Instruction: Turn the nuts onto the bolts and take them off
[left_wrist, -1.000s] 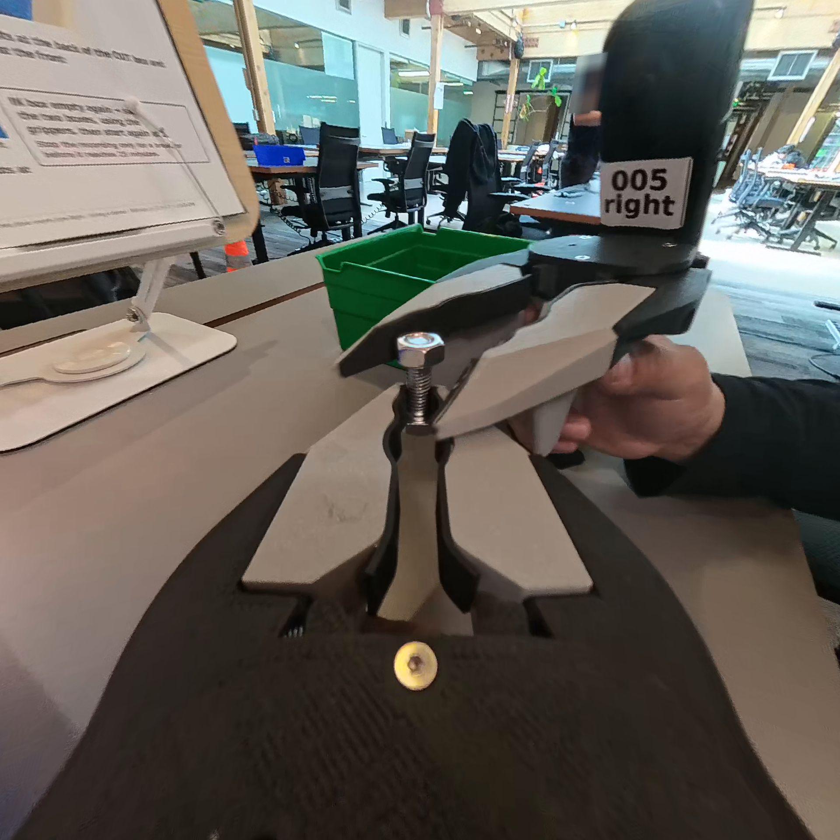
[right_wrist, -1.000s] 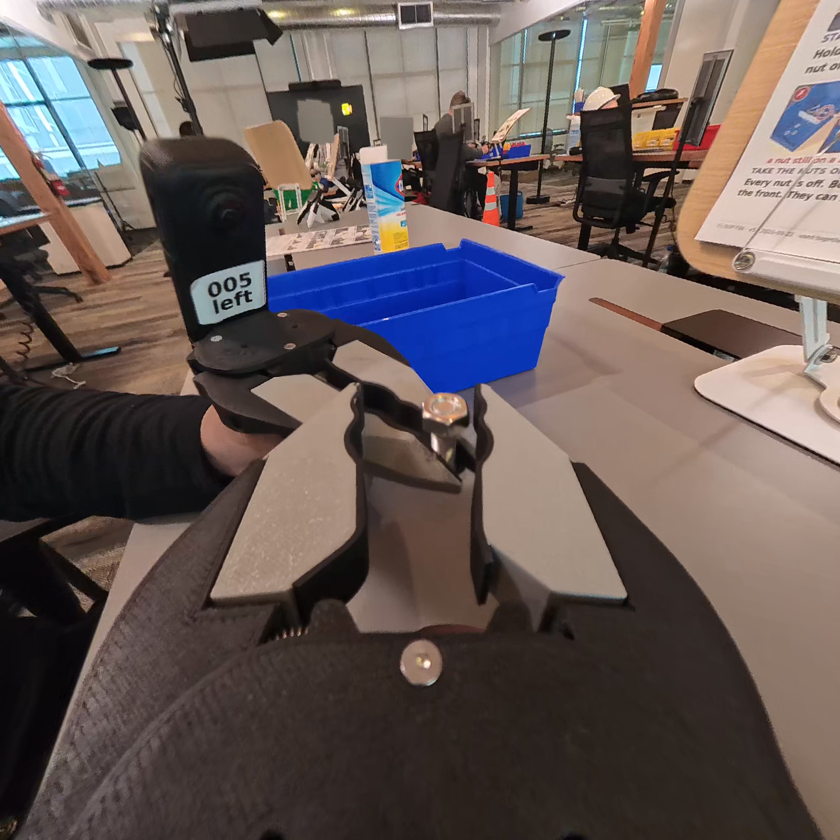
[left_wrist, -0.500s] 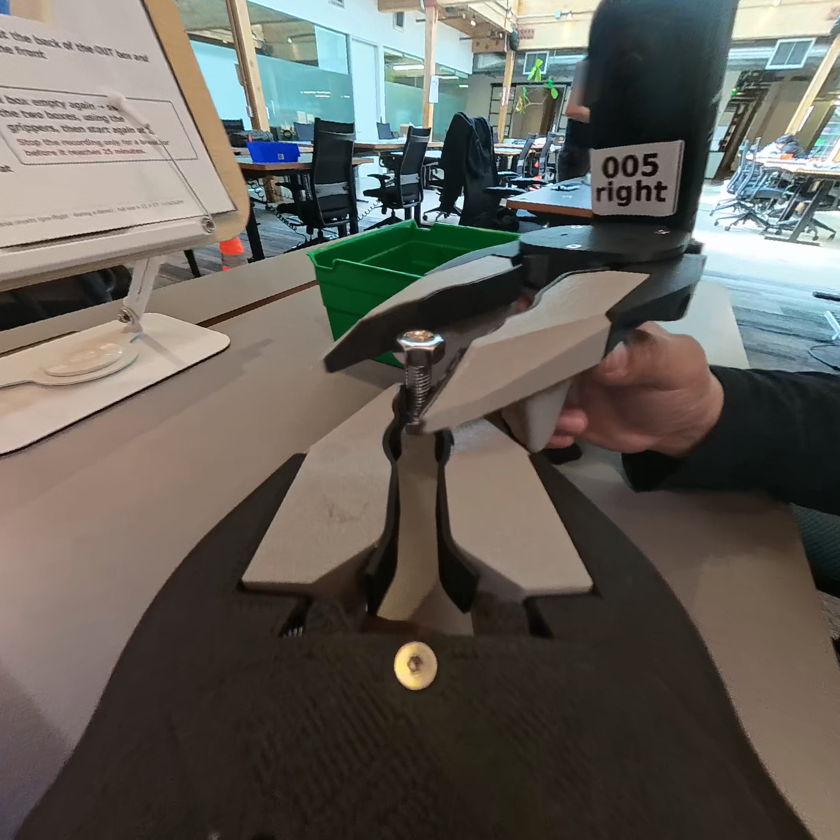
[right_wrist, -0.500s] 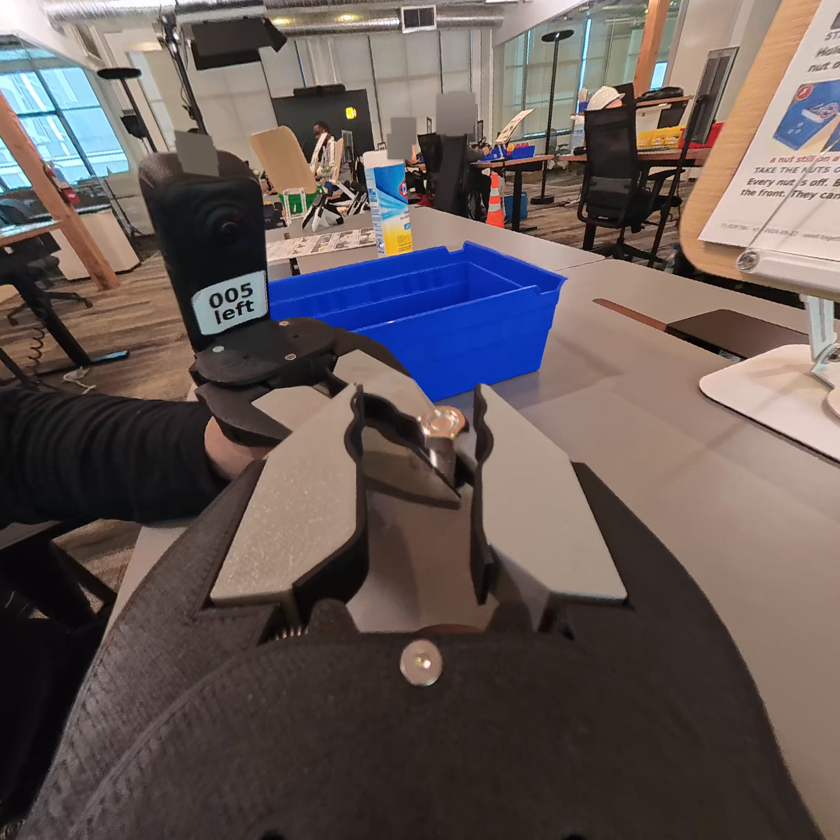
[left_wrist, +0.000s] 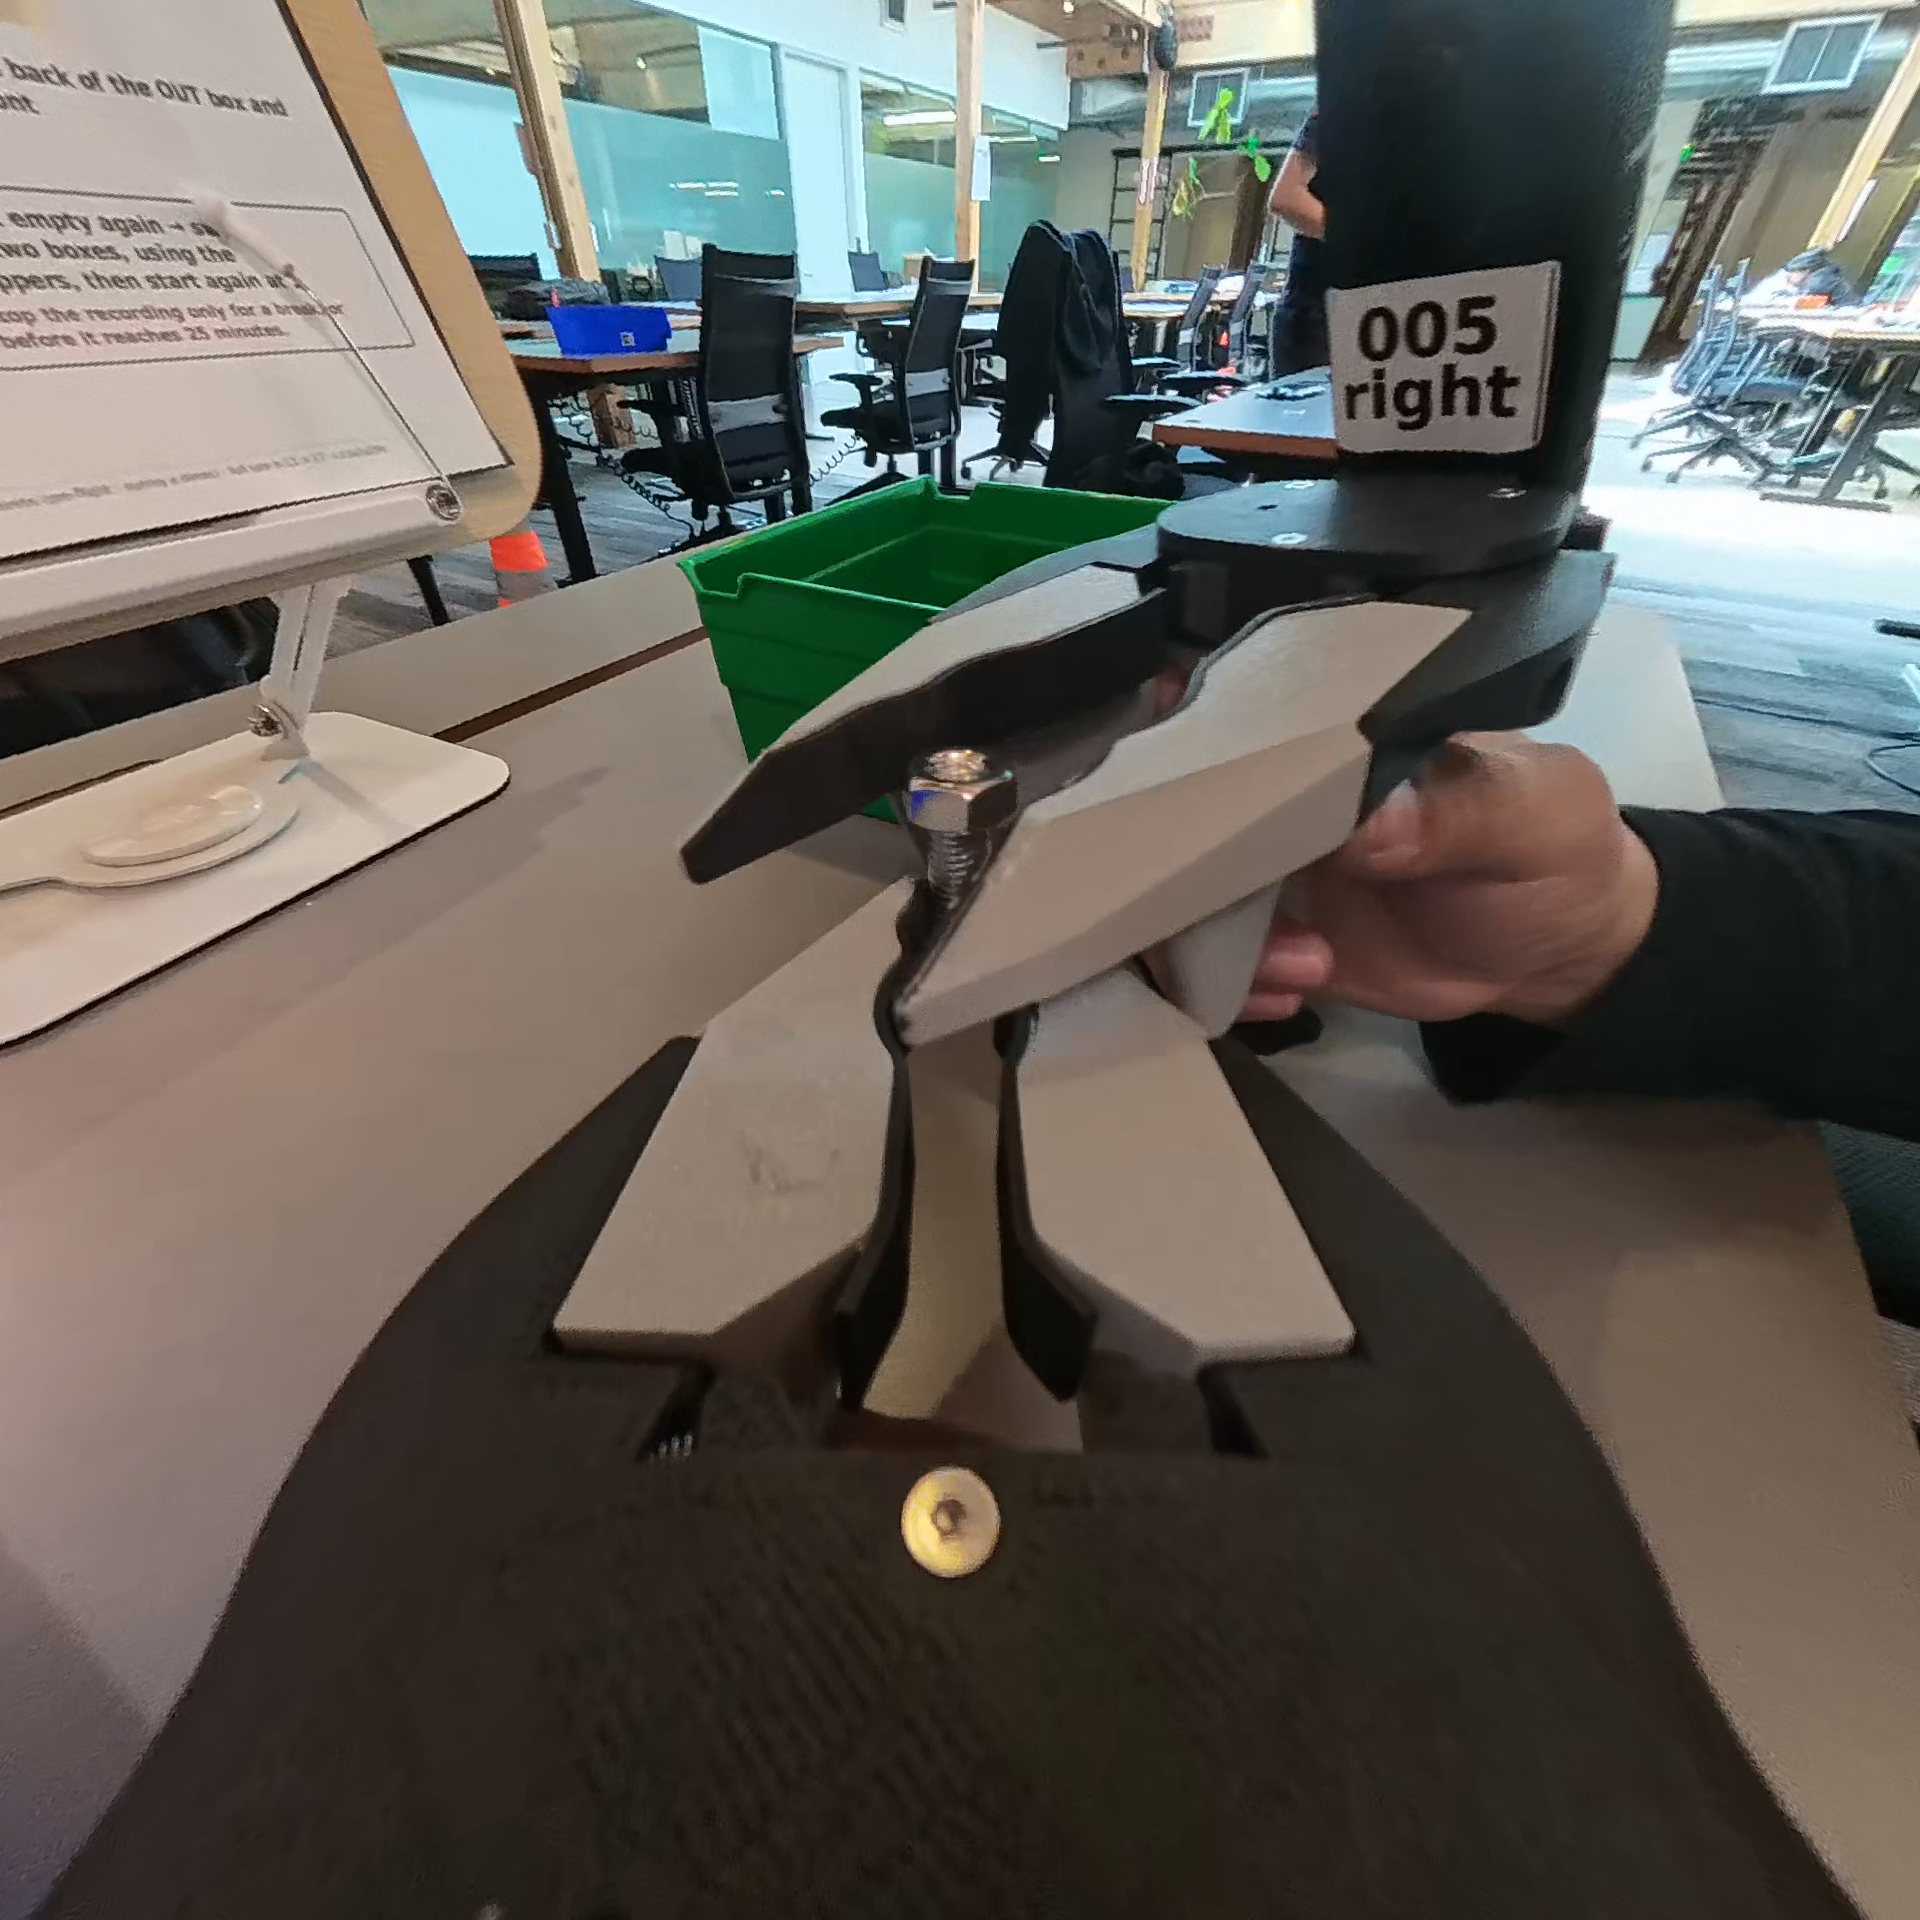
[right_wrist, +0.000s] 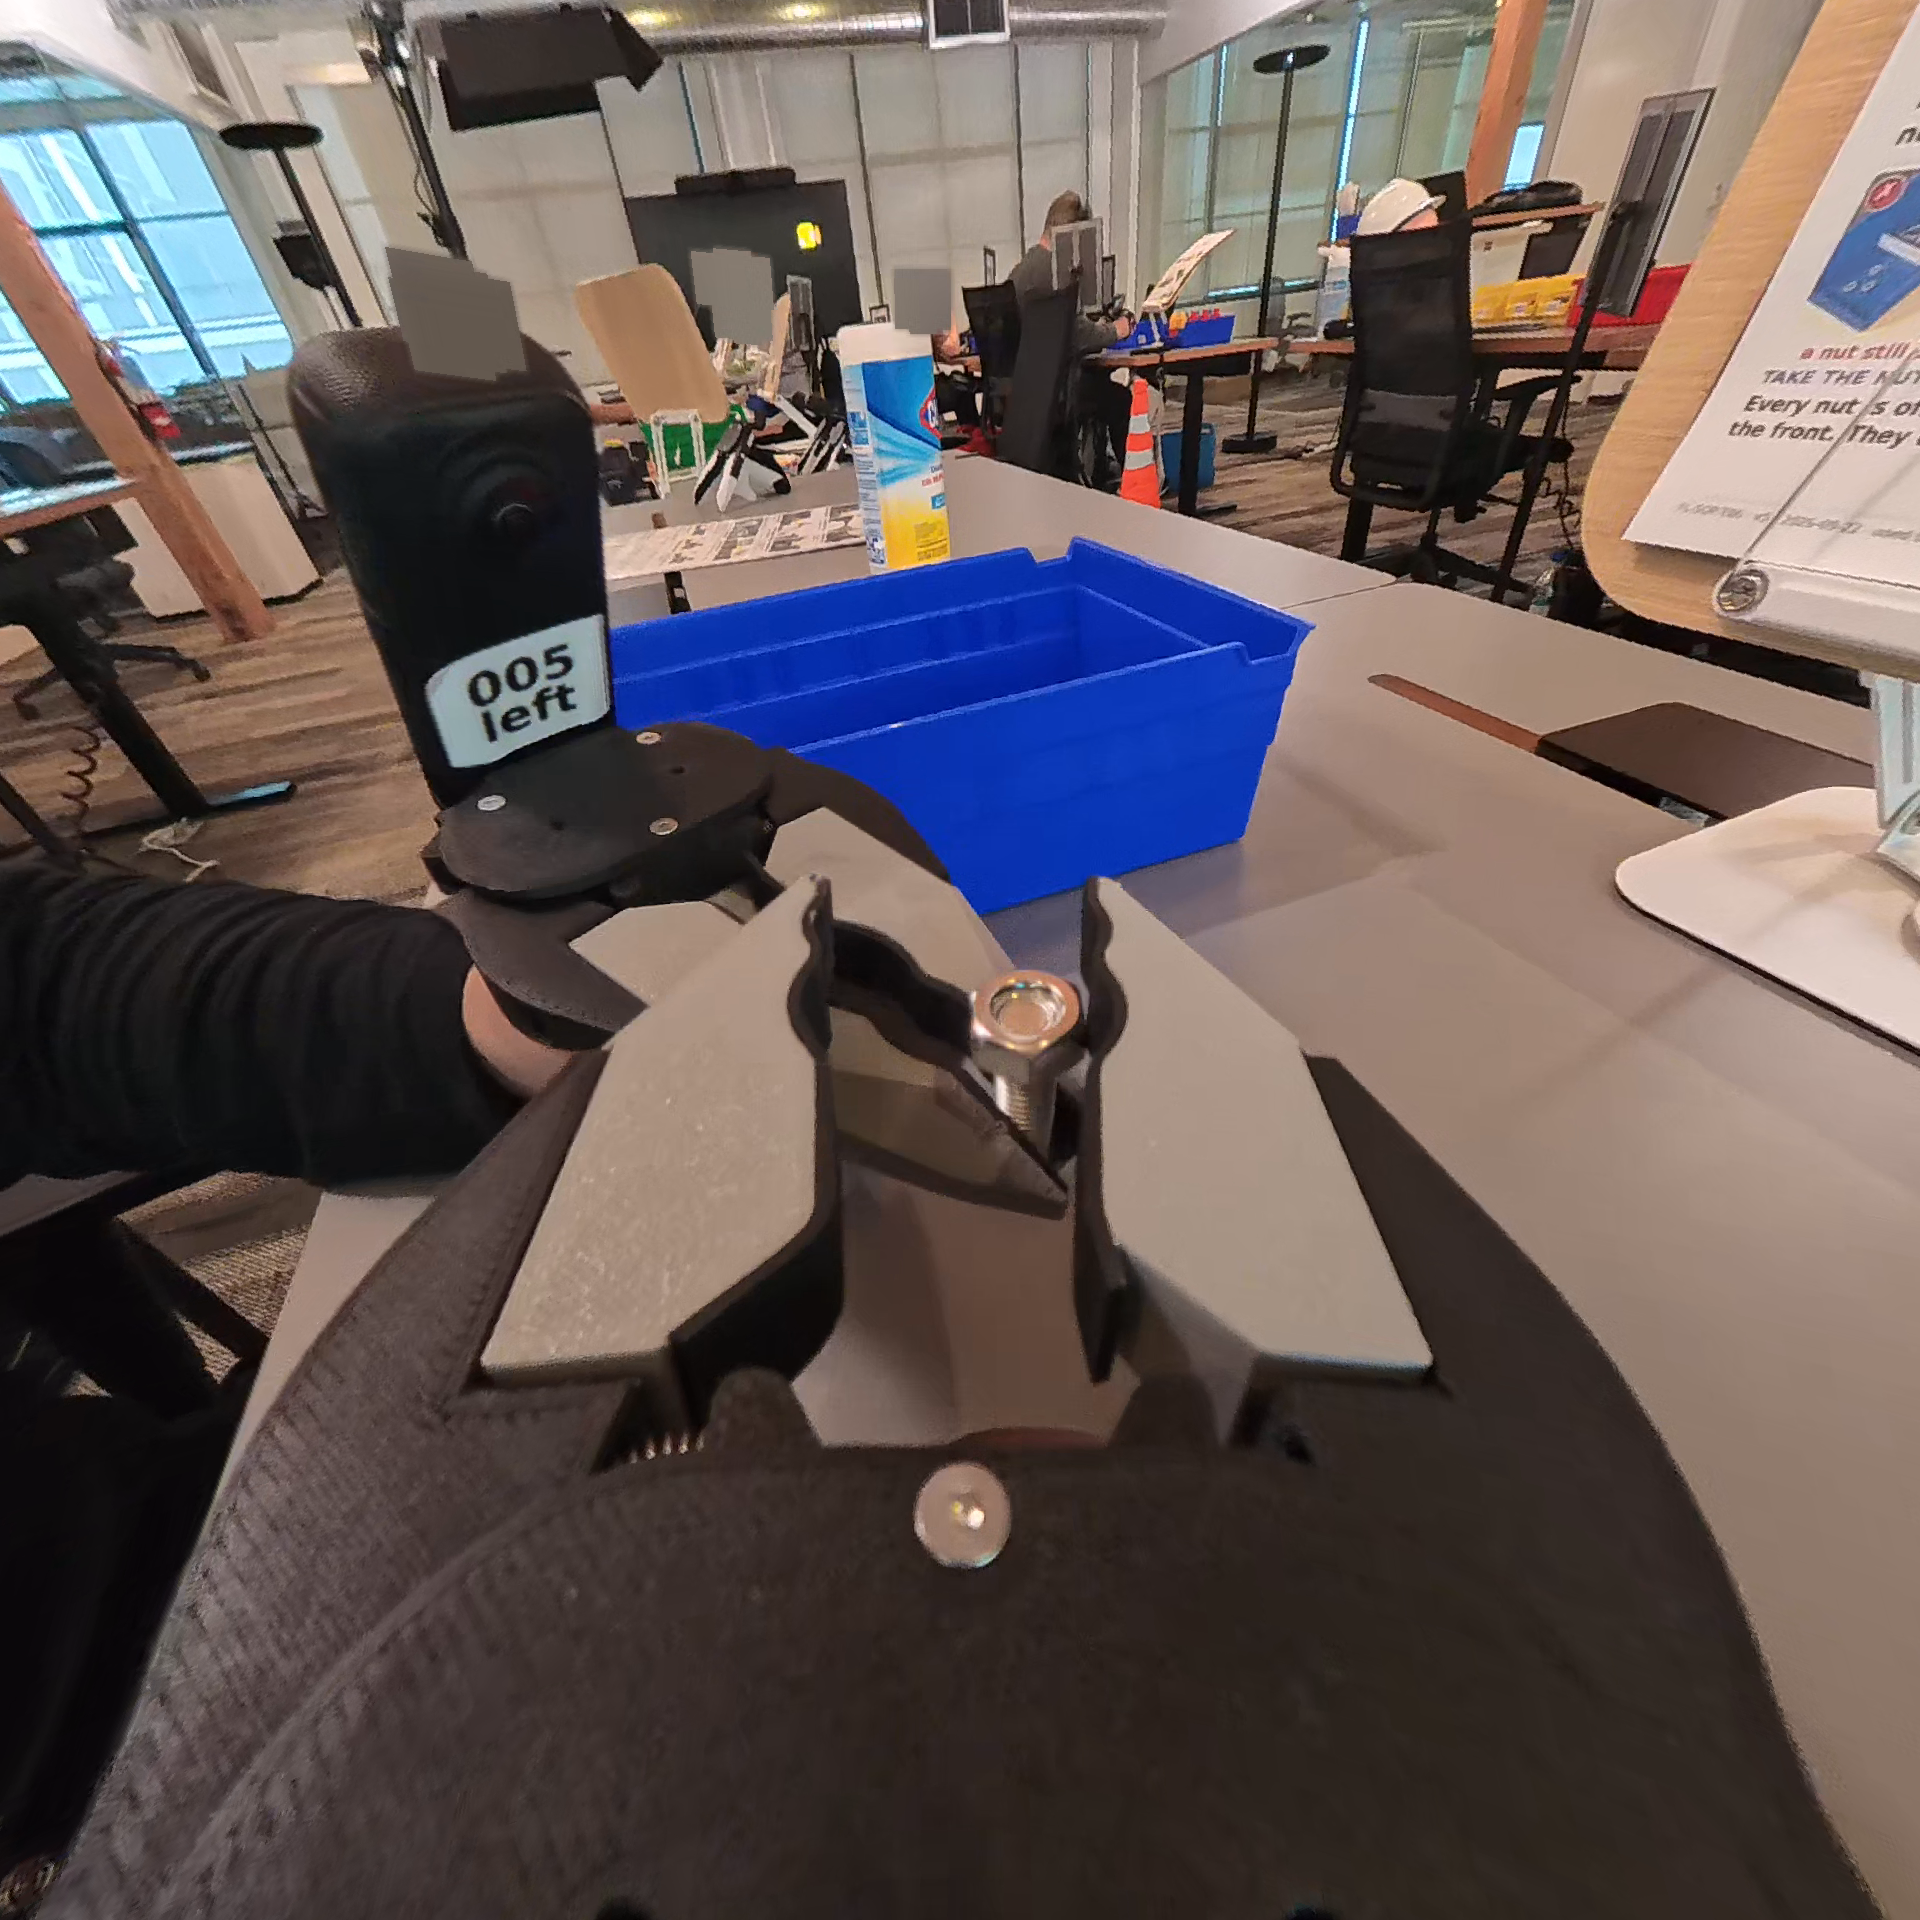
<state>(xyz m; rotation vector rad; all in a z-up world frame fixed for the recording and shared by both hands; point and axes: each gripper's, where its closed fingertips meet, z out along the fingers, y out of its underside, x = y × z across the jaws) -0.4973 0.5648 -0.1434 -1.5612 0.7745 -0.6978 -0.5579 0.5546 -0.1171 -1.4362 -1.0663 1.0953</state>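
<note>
My left gripper (left_wrist: 938, 961) is shut on a steel bolt (left_wrist: 951, 868) and holds it upright above the grey table (left_wrist: 364, 1039). A hex nut (left_wrist: 961, 795) sits at the top of the bolt's thread. My right gripper (right_wrist: 951, 925) is open, its jaws reaching on both sides of the nut (right_wrist: 1023, 1023). The nut lies against its right finger (right_wrist: 1226, 1143). The left finger (right_wrist: 707, 1122) stands clear of it. In the left wrist view the right gripper (left_wrist: 821, 935) comes in from the right, held by a hand (left_wrist: 1455, 894). The bolt's head is hidden.
A green bin (left_wrist: 883, 582) stands behind the grippers in the left wrist view. A blue bin (right_wrist: 1039, 748) stands behind them in the right wrist view, with a wipes canister (right_wrist: 894, 447) beyond it. A document stand on a white base (left_wrist: 260, 800) is at the table's side. My hands' fingertips stand some 6 centimeters from each other.
My right gripper has slid farther over the nut, staying open, so the nut now sits deeper between its fingers. My left gripper still grips the bolt.
</note>
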